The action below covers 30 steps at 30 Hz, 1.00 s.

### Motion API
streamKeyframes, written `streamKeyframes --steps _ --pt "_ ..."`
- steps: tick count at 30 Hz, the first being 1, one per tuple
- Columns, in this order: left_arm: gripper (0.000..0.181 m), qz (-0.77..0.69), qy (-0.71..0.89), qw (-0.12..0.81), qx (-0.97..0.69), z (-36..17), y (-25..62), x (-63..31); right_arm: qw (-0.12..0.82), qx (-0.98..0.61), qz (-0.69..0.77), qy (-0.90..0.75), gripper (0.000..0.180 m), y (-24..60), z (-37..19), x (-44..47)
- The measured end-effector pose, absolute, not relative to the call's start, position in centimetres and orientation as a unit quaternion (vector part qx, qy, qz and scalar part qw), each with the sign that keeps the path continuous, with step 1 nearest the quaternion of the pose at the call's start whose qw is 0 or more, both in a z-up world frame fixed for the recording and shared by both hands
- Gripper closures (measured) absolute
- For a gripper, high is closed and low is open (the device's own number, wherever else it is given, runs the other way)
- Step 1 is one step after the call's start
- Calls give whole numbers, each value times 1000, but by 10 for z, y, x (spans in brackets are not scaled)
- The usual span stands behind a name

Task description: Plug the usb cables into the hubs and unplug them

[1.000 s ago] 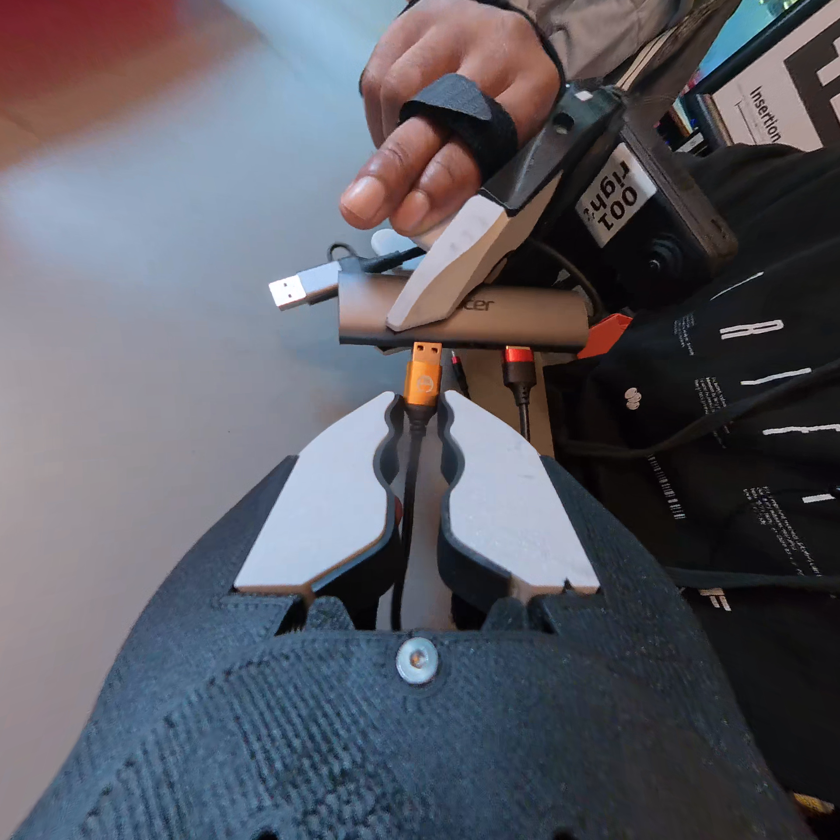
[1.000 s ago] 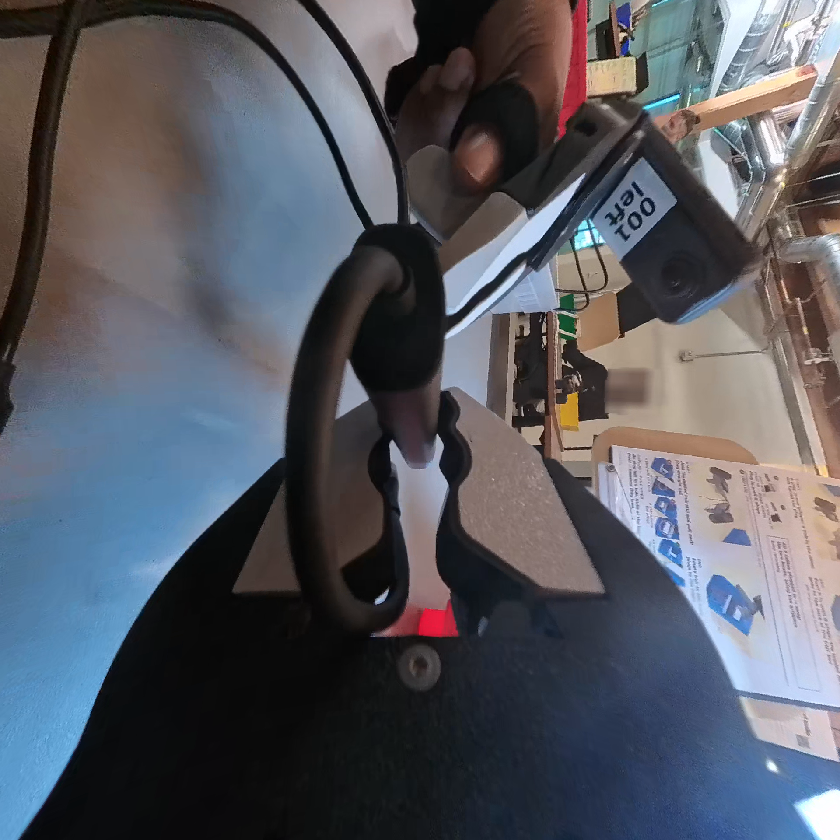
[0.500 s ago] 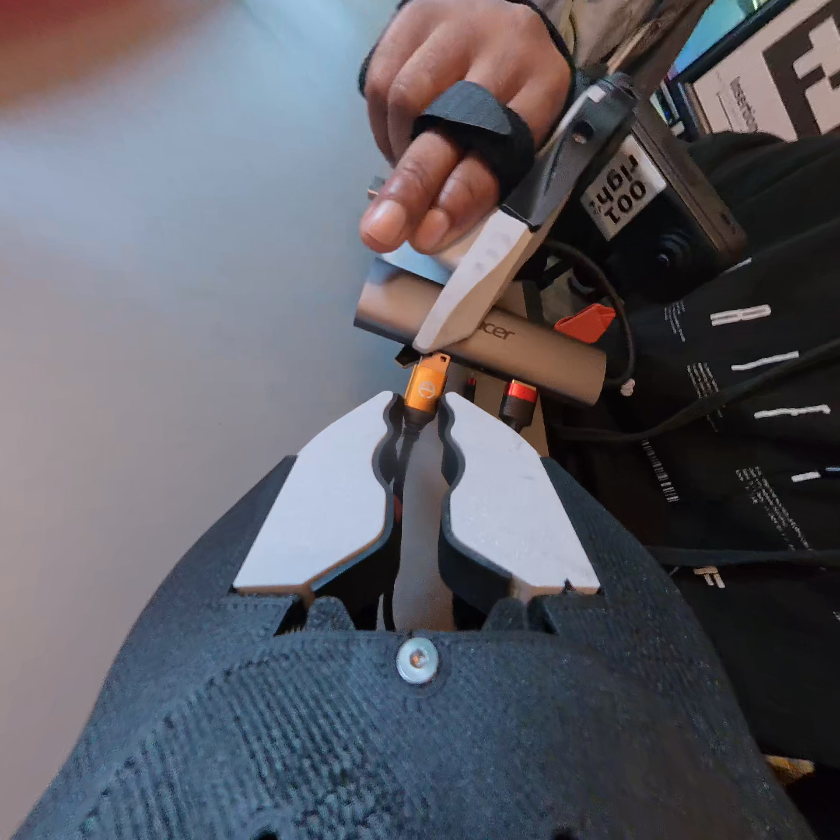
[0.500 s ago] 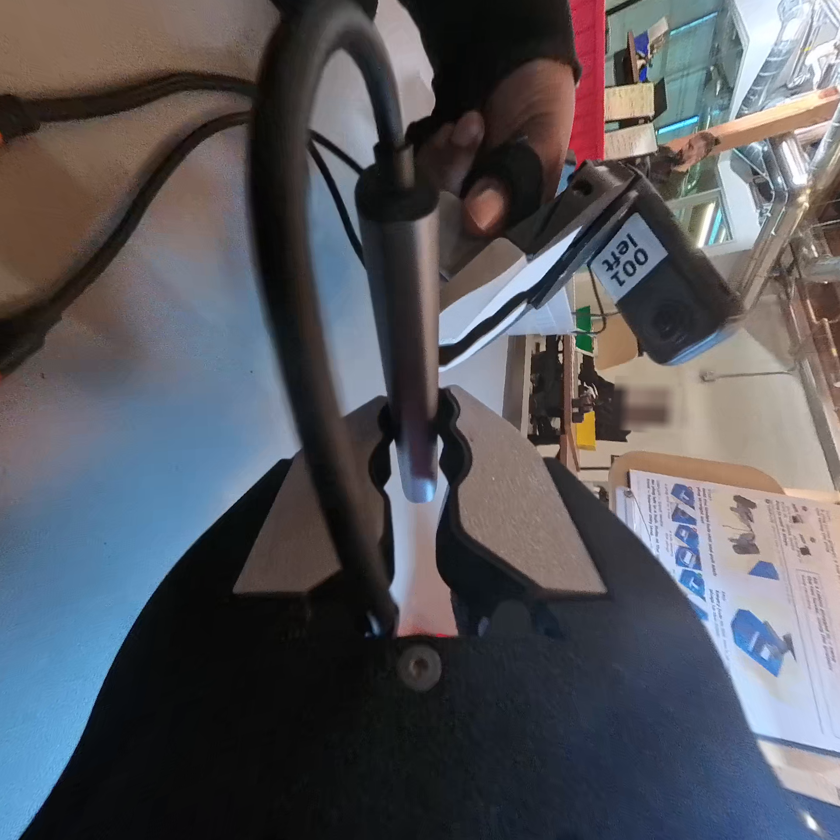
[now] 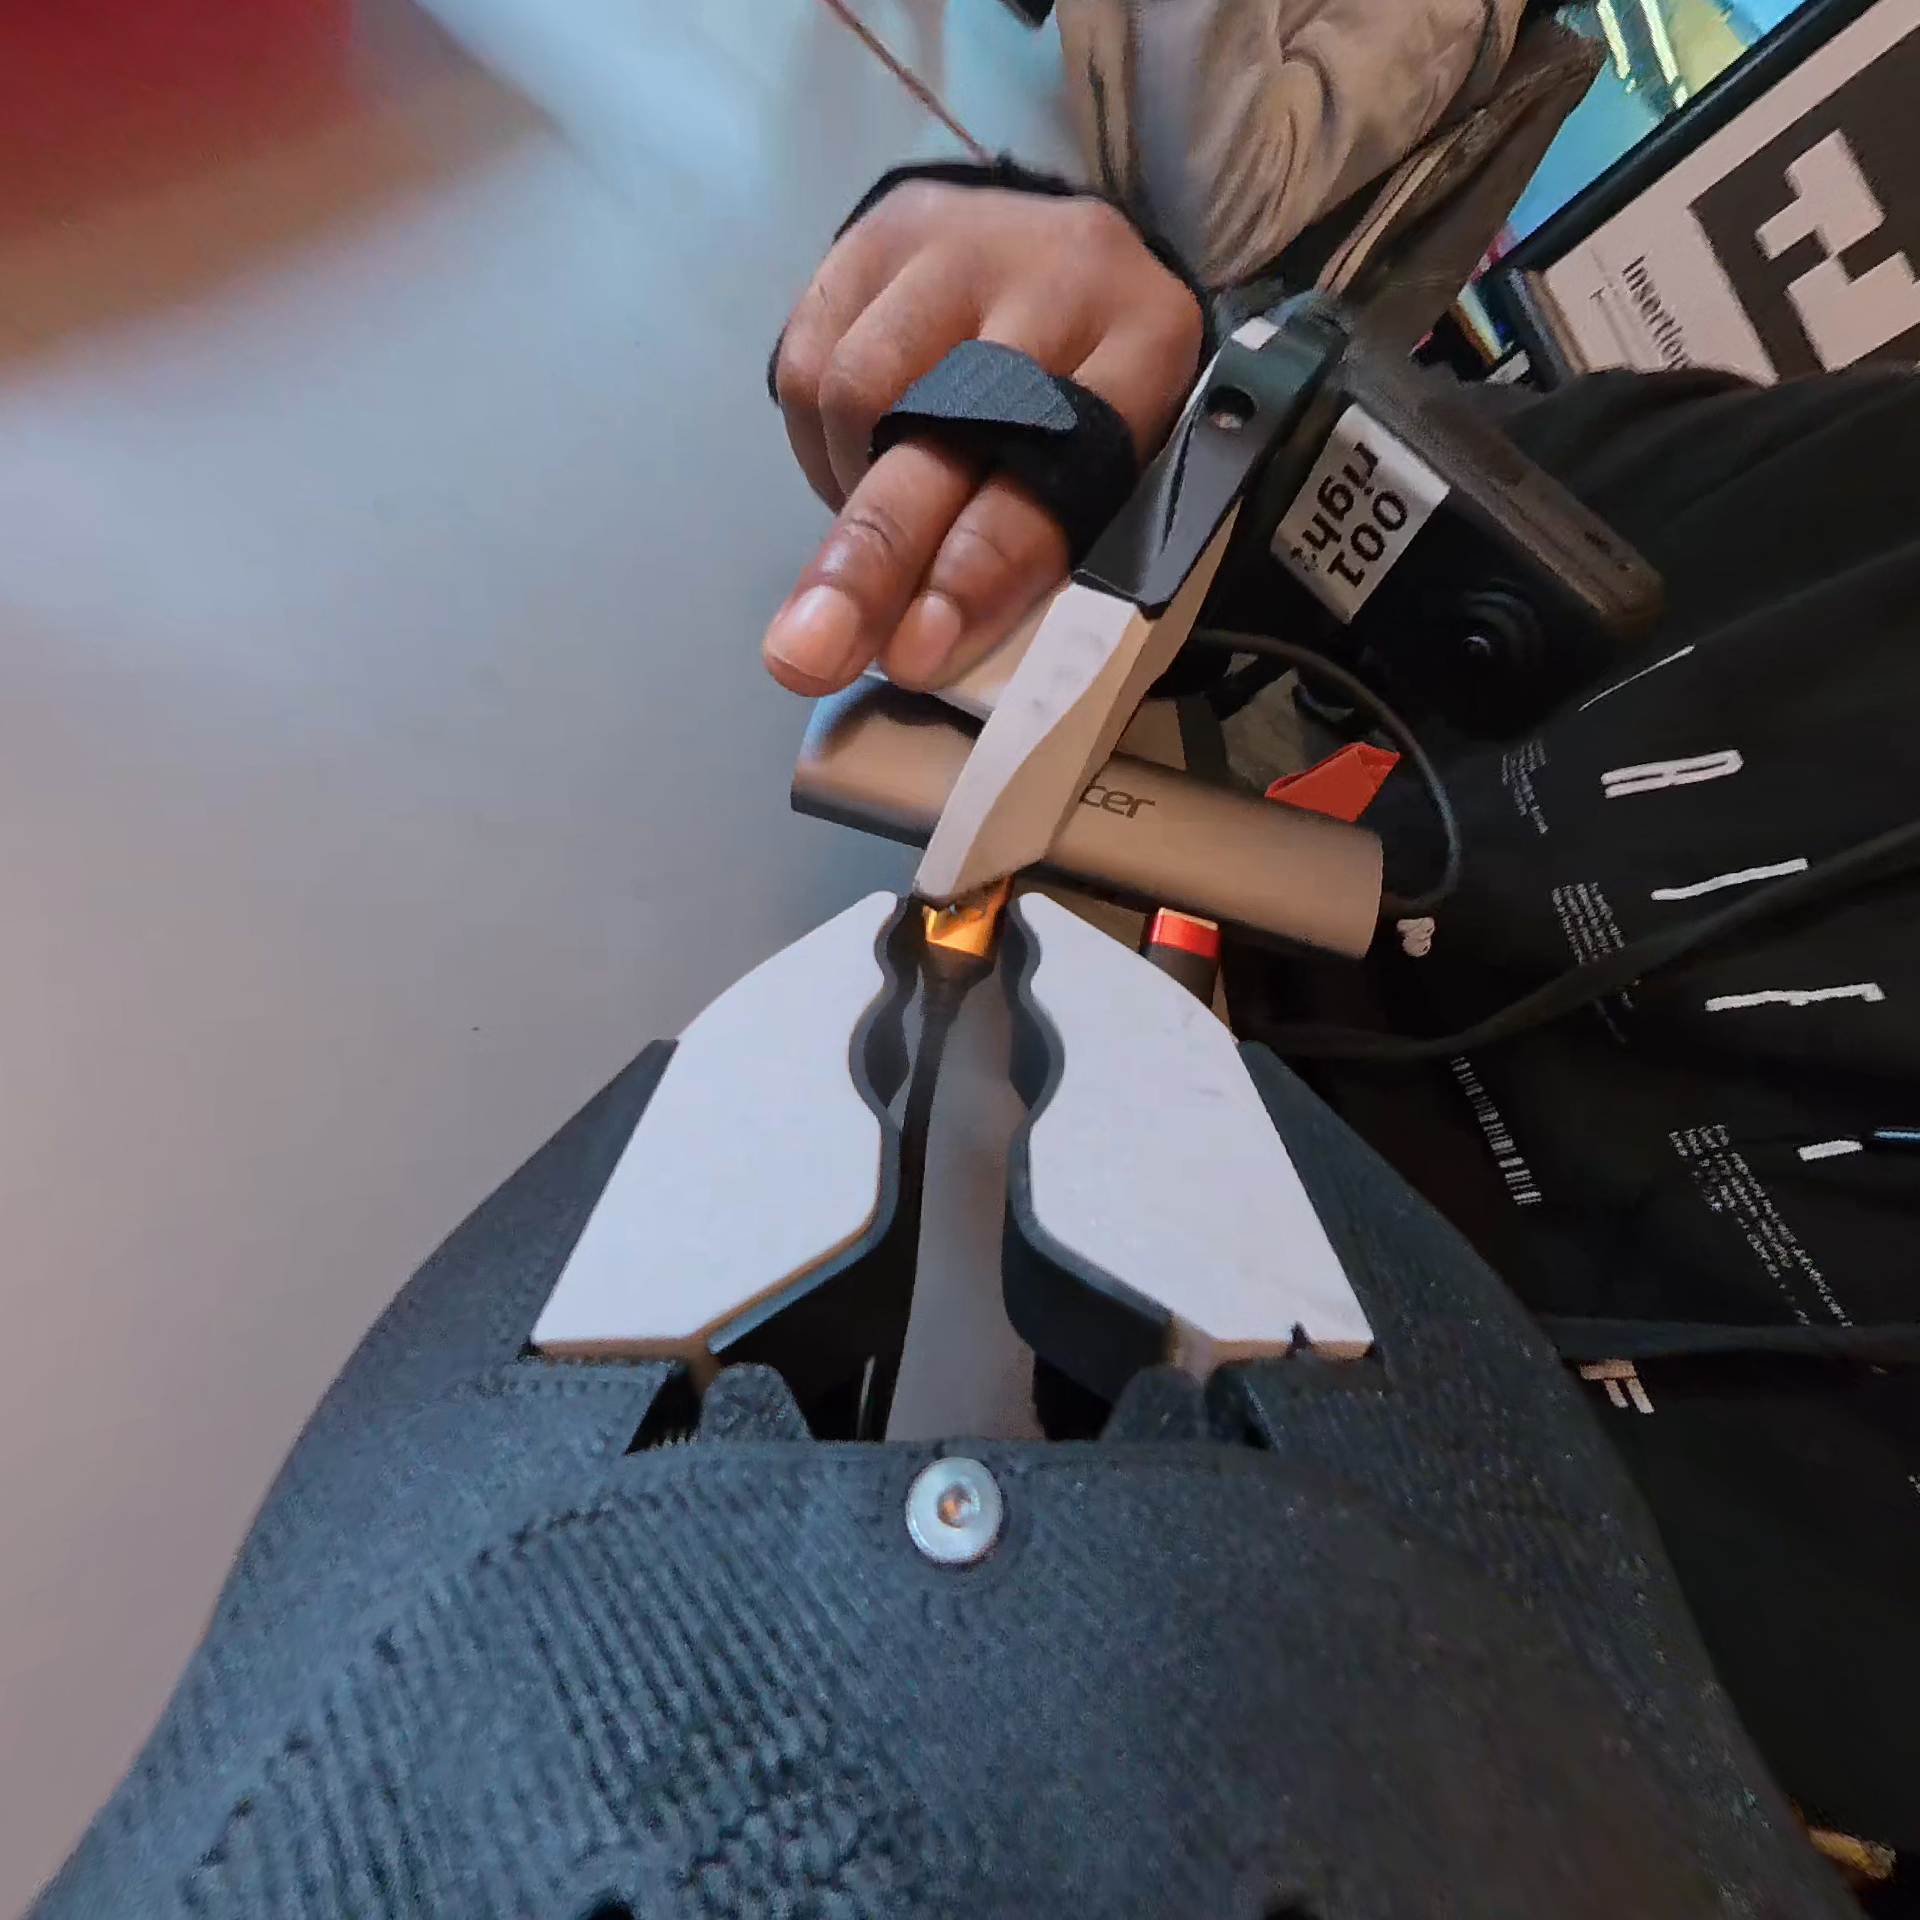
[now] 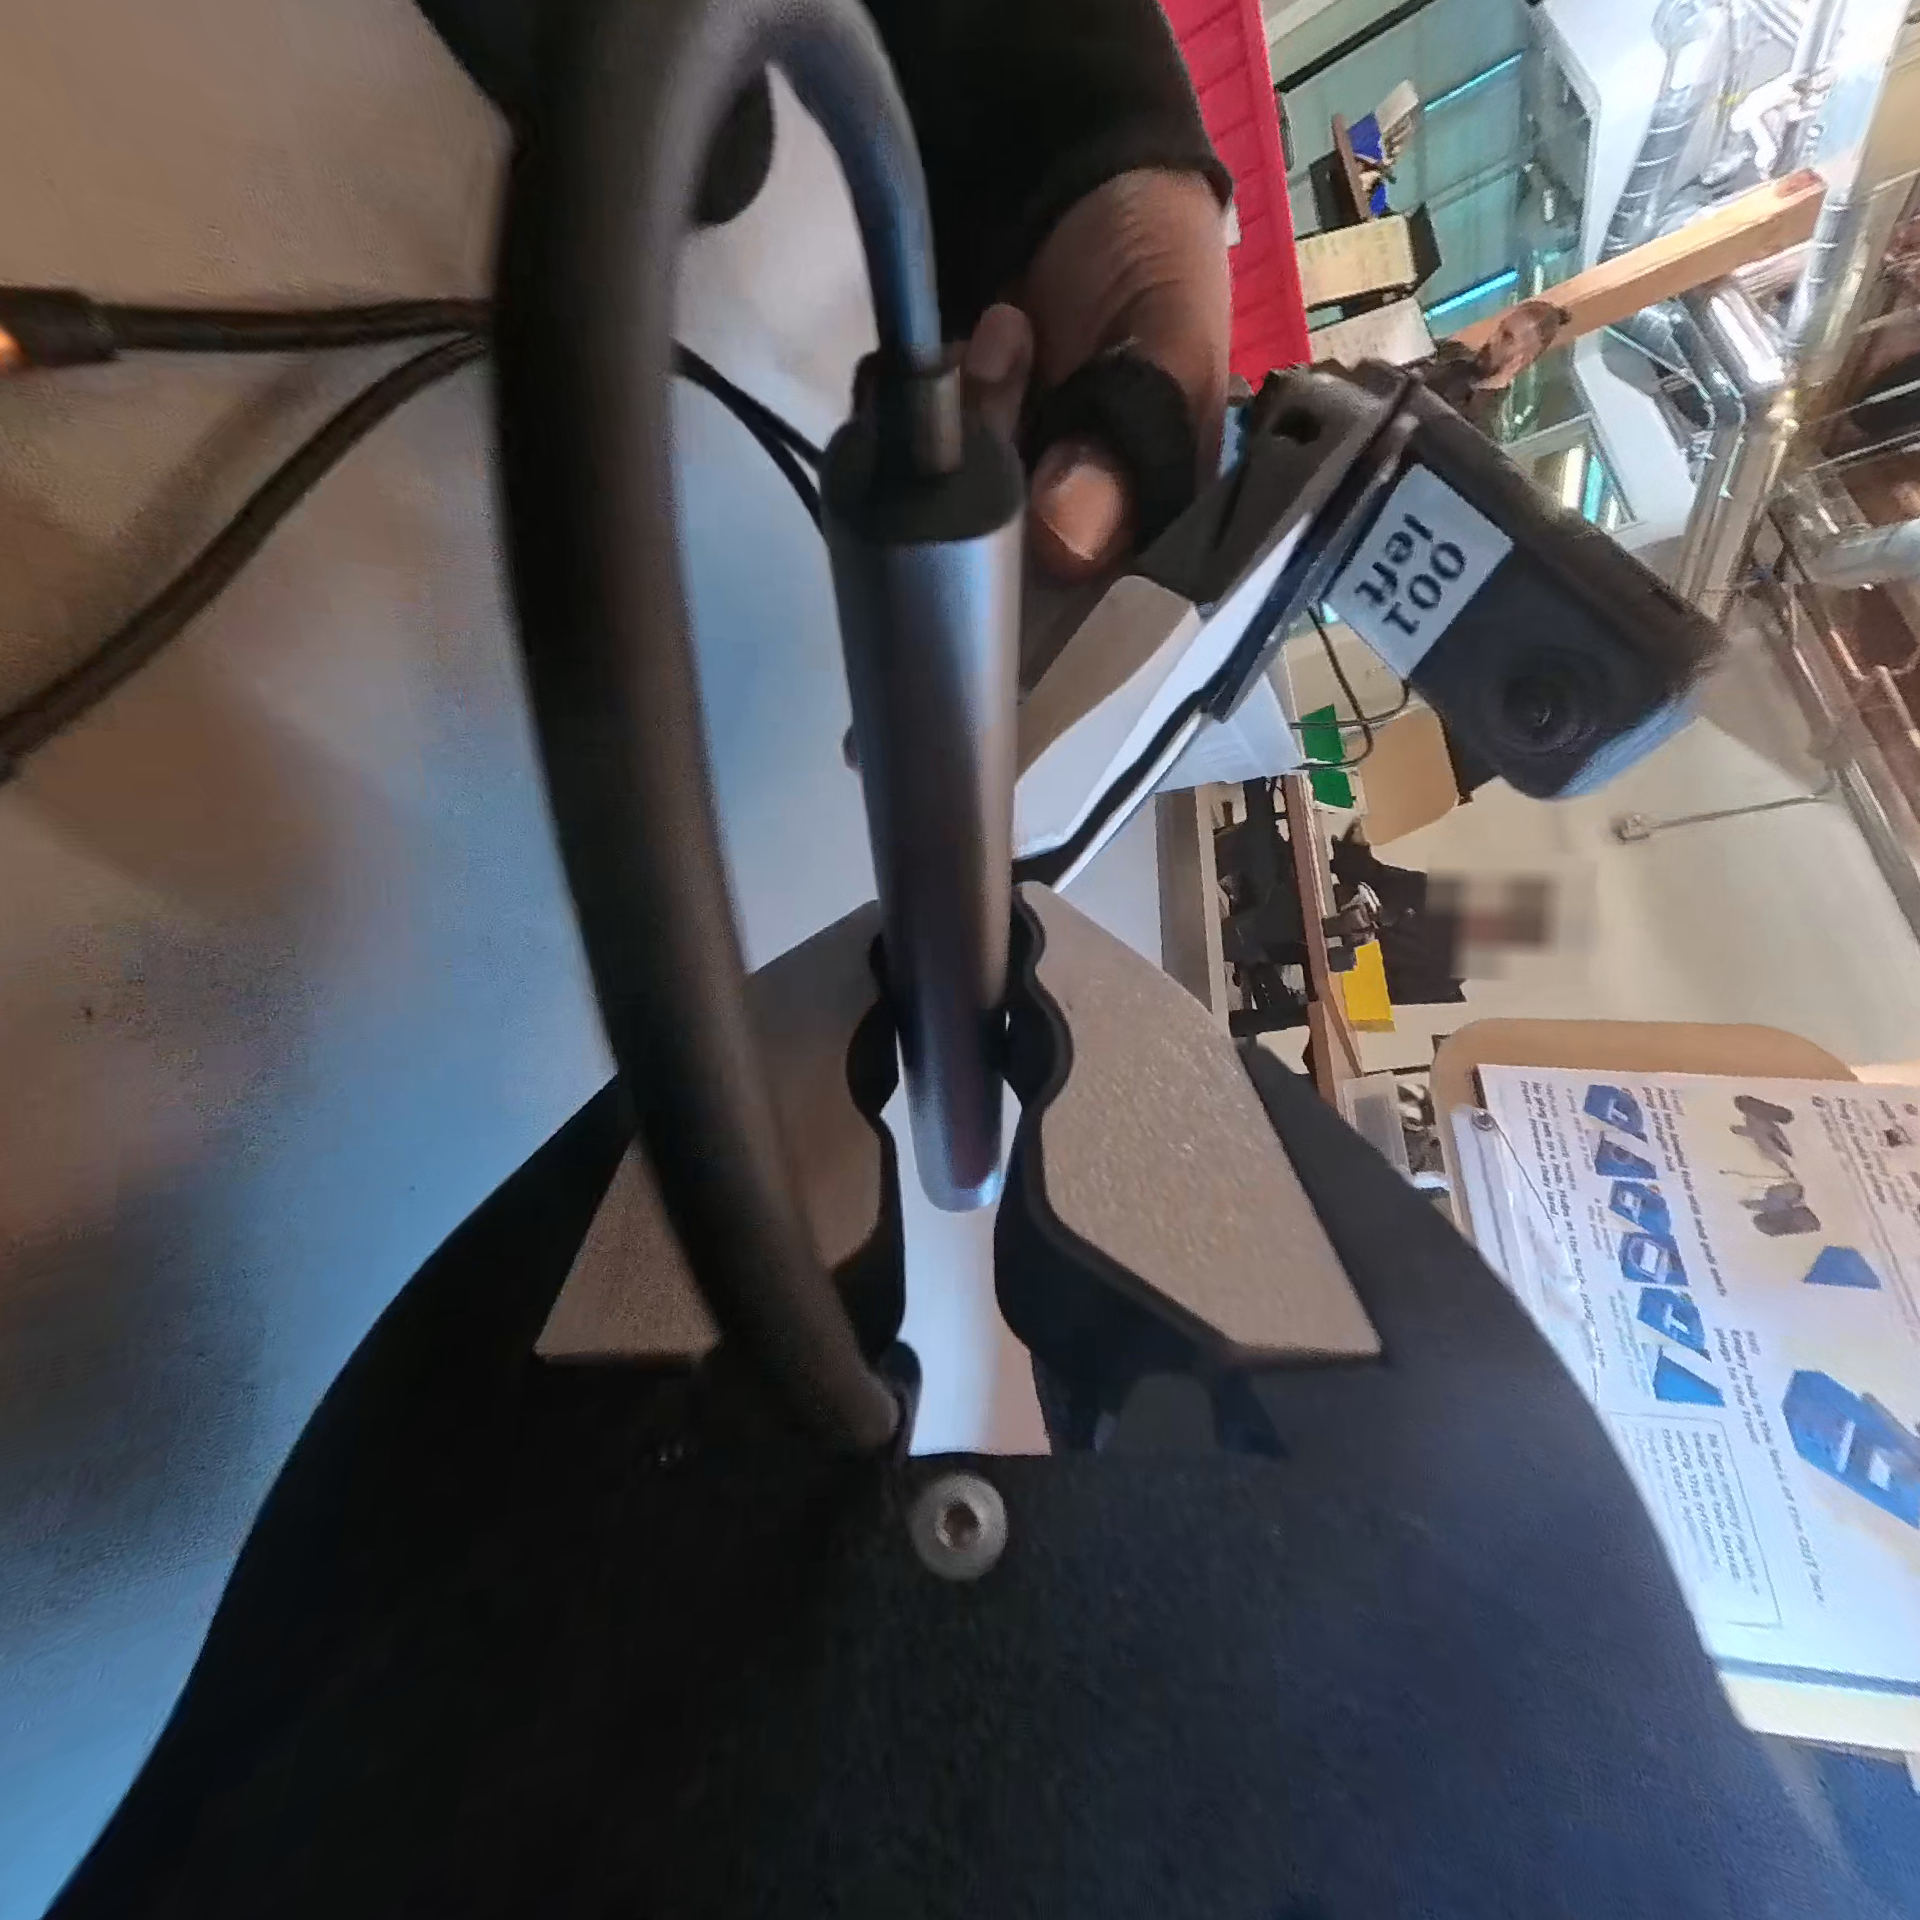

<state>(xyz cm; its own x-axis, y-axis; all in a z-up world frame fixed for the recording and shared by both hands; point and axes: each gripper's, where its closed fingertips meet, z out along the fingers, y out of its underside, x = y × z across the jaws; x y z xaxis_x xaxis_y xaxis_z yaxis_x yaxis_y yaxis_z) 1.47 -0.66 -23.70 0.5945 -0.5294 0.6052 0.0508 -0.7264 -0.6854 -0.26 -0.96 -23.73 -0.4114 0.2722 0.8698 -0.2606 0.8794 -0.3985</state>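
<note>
Above pale table (image 5: 312,935), right tongs (image 6: 951,1029) grip the grey hub (image 5: 1195,831); left tongs (image 5: 956,920), pinching the orange plug (image 5: 961,930), have pushed it closer, probably seating now.

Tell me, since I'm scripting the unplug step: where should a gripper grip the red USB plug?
Grip the red USB plug by its short housing below the grey hub, approaching along the cable from underneath, pinching its flat faces; it sits close beside the orange plug.
</note>
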Motion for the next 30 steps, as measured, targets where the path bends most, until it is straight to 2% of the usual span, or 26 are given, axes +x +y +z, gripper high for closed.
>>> streamKeyframes --steps 5,13,14,16,17,19,20,24,30 --pt "165 -439 115 389 -802 -213 1 4 562 -63 277 -777 161 4 -214 -11" --pt "166 -414 -1 400 -818 -227 12 -48 566 -88 180 -800 128 22 -208 -15" --pt "166 -409 1 398 -821 -229 13 -45 564 -79 167 -805 128 18 -210 -16" --pt "166 -398 1 402 -825 -230 16 -42 569 -41 139 -809 162 13 -211 -14" --pt "166 -389 5 419 -821 -226 17 -44 560 -44 139 -816 162 14 -209 -13" --pt "136 -352 -5 487 -799 -203 22 -65 528 -88 184 -824 162 25 -195 -11" --pt "134 -336 -4 524 -783 -187 21 -76 522 -111 197 -823 162 38 -183 -11" --pt "134 -181 -21 623 -761 -149 10 -132 541 -205 217 -786 162 119 -113 -19" --pt "139 -137 -44 633 -760 -158 4 -155 607 -352 129 -701 162 284 -26 -47"
